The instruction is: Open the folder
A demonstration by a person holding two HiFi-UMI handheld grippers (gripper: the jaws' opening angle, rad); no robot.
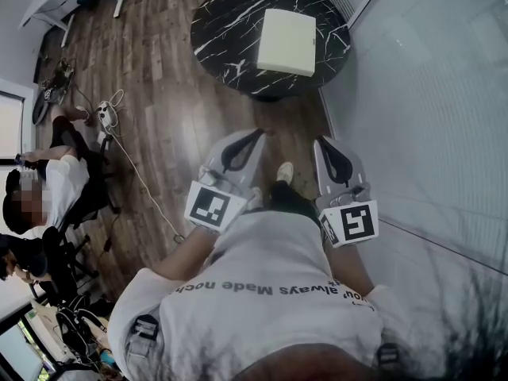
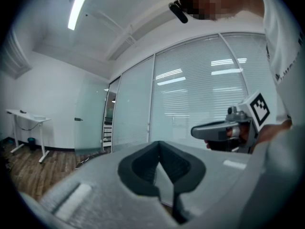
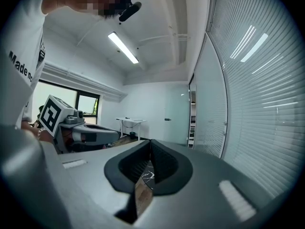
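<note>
The left gripper (image 1: 257, 132) and right gripper (image 1: 321, 141) are held level in front of the person, jaws pressed together on nothing, well short of the table (image 1: 218, 34). If they arrive shut like this, they would likely shove the folder (image 1: 287, 41) across the slick top rather than catch its cover. The folder lies closed and flat on the table, and whatever it holds is hidden.

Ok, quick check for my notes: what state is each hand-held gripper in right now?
Left hand-held gripper: closed, holding nothing.
Right hand-held gripper: closed, holding nothing.
</note>
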